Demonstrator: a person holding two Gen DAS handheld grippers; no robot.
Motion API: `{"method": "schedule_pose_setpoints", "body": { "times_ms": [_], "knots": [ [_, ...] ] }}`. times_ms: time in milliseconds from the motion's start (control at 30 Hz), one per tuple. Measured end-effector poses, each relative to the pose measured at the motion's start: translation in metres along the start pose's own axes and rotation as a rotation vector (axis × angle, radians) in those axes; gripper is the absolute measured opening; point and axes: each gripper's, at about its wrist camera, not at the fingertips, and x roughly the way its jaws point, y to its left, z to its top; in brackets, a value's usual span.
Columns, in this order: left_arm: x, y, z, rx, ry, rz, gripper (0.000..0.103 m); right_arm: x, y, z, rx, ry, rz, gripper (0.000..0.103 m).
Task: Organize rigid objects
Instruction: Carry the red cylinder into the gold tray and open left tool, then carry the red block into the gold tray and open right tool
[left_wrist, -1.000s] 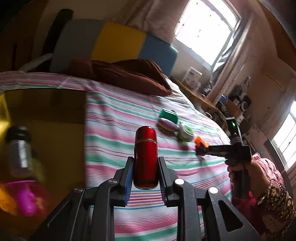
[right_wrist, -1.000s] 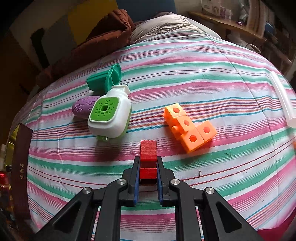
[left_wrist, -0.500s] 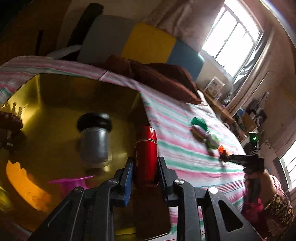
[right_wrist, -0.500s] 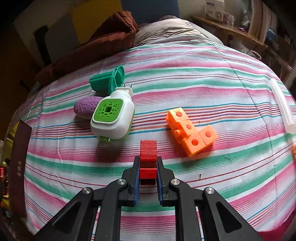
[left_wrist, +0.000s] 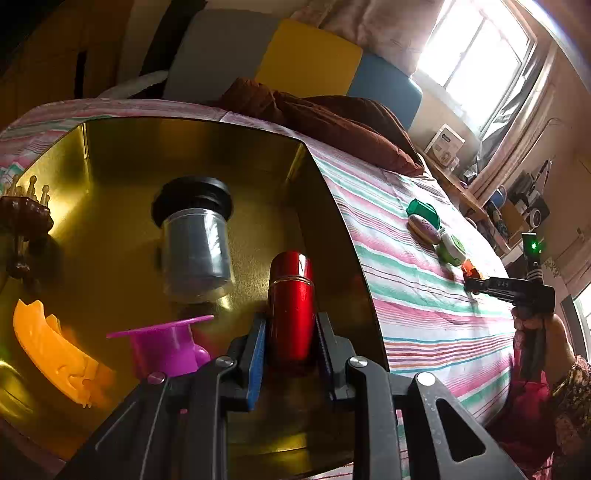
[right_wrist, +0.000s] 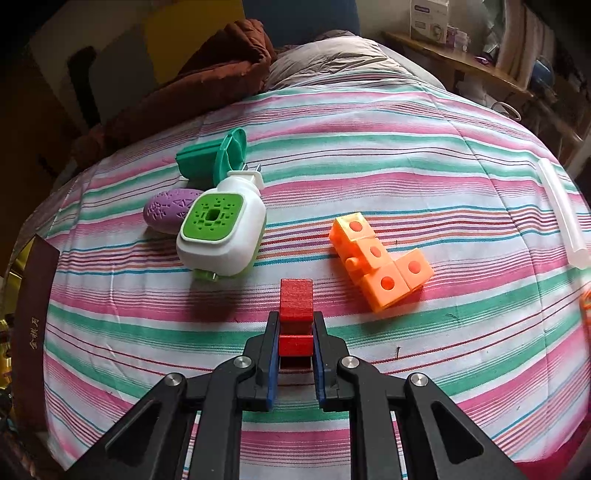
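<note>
A: Left wrist view: left gripper (left_wrist: 291, 325) clamps the red flask (left_wrist: 291, 312), held over the gold box (left_wrist: 325, 206) beside a black-capped jar (left_wrist: 195, 243).

B: Right side?

A: Right gripper (right_wrist: 295, 332) pinches a red block (right_wrist: 295, 314) above the striped bedspread (right_wrist: 369, 177), near orange cubes (right_wrist: 380, 269).

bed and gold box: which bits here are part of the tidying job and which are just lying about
Part of the job:
- red bottle in left claw
- red block in right claw
- gold box
- orange cubes, white and green plug-in, purple oval, green piece

Just lying about:
- brown blanket
- striped bedspread
- shelf clutter
</note>
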Motion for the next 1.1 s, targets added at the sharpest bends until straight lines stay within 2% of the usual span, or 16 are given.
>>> {"method": "schedule_pose_setpoints", "body": {
  "times_ms": [67,200,367,600,700,867,1100],
  "knots": [
    [-0.003,0.001,0.0,-0.009,-0.007,-0.004,0.025,0.0,0.0,0.0,-0.003,-0.001,0.001,0.015],
    [-0.007,-0.001,-0.002,0.004,-0.017,-0.006,0.038,0.001,0.001,0.0,-0.008,0.002,0.003,0.015],
    [-0.018,-0.009,-0.007,0.065,-0.066,0.036,0.038,-0.001,0.001,-0.001,-0.01,-0.007,0.003,0.015],
    [-0.039,-0.008,-0.011,0.087,-0.135,0.071,0.038,-0.009,0.003,-0.002,-0.003,-0.042,0.028,0.015],
    [-0.047,-0.005,-0.012,0.095,-0.15,0.087,0.04,-0.017,0.008,-0.003,-0.004,-0.064,0.07,0.015],
    [-0.059,0.0,-0.015,0.109,-0.176,0.1,0.041,-0.026,0.026,-0.005,0.027,-0.064,0.191,0.015],
    [-0.061,0.006,-0.019,0.077,-0.19,0.104,0.045,-0.039,0.08,-0.017,-0.046,-0.056,0.272,0.015]
  ]
}}
